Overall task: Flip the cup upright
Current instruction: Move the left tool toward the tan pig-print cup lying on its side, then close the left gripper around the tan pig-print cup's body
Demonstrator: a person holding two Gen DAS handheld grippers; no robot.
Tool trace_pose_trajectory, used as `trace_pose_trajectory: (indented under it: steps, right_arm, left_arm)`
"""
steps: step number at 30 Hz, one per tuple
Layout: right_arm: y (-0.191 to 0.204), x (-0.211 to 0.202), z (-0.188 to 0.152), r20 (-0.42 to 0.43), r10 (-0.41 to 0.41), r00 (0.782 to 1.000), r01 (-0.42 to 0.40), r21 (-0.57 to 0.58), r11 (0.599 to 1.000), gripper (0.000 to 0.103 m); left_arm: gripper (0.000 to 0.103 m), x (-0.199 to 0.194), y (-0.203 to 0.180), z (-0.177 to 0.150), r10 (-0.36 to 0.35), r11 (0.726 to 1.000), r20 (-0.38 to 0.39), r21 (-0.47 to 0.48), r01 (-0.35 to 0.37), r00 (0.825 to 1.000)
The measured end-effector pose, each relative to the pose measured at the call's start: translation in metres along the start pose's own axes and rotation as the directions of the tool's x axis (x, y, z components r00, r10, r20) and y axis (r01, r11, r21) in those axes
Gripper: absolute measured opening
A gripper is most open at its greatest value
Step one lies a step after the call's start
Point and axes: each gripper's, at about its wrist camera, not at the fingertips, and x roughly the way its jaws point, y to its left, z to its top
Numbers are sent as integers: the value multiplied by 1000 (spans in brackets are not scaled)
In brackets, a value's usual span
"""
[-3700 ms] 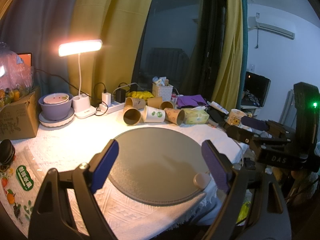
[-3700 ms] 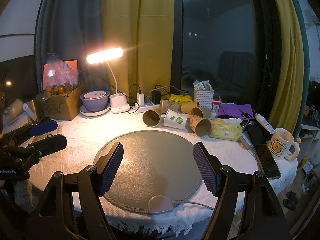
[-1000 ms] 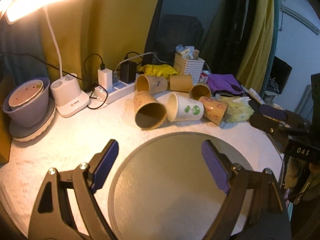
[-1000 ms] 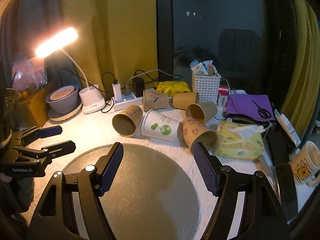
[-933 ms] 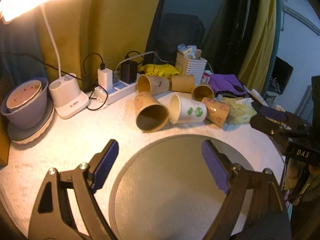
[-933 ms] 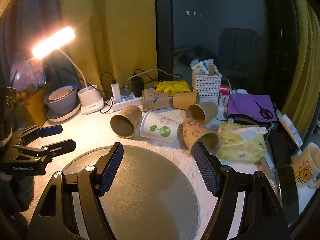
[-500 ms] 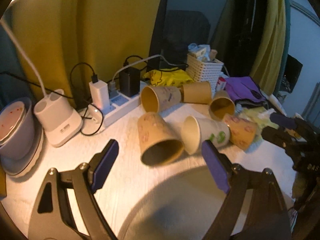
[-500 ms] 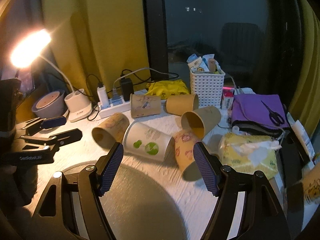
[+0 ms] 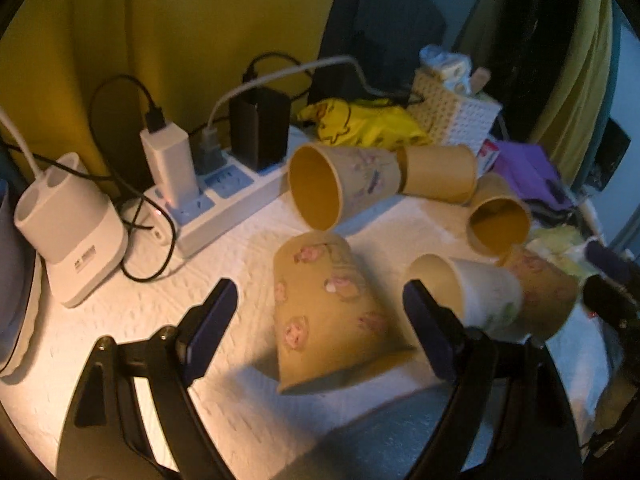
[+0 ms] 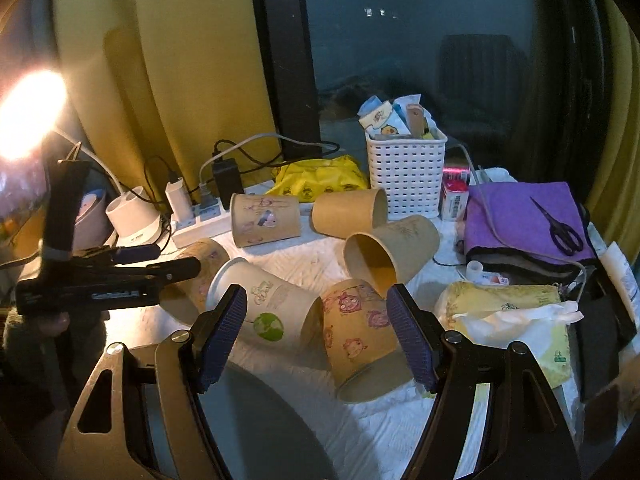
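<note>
Six paper cups lie tipped over in a cluster. The pink-flowered cup (image 9: 324, 312) sits between the left gripper (image 9: 316, 312) fingers, spread wide and holding nothing. A white cup (image 9: 480, 292) crowds its right side, a power strip (image 9: 224, 196) beyond. The right gripper (image 10: 316, 332), equally wide and holding nothing, frames a cartoon-printed cup (image 10: 356, 332).

Six paper cups lie on their sides, clustered on the white cloth. Nearest, a tan cup (image 9: 328, 304) with pink figures points its mouth toward the camera. Beside it lie a white cup (image 10: 268, 312) (green globe print) and another tan cup (image 10: 360, 340), touching. Behind them are three more cups (image 10: 266, 220) (image 10: 350, 212) (image 10: 392, 254).
</note>
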Motion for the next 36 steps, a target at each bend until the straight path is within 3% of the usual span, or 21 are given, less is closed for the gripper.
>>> trace_pose_trajectory:
  steps: [11,12,13,15,24,28,36]
  right_arm:
    - [-6,2,-1,-7,-1,1000,1,17,1000,75]
    - [-6,1,-1,-7,-1,1000,1,15,1000,75]
    - [-5,0,-1,-6,-1,1000,1,13,1000,75]
    - [-5,-2,0,-4,-2,1000,2,12,1000,75]
    - [-1,-21,0,12,-15,1000,14,12,1000,75]
    - [3,-36,-2,24,-16,1000,16,10,1000,75]
    - [16,-70,-15,40,-25,999,24,11,1000,75]
  left_arm:
    - [86,28,14,3,-56,998,-132,-31,52,990]
    - [81,28,15,4,-70,997,-138,-32,66,988]
    - [69,28,15,4,-85,996,-145,-35,81,986]
    - [65,28,16,5,-99,995,-161,-36,95,982]
    - [64,0,13,0,-142,990,-131,-13,142,981]
    - [64,-25,19,-7,-139,990,-104,-12,139,985]
    - [64,-83,7,-33,-204,979,-47,18,205,978]
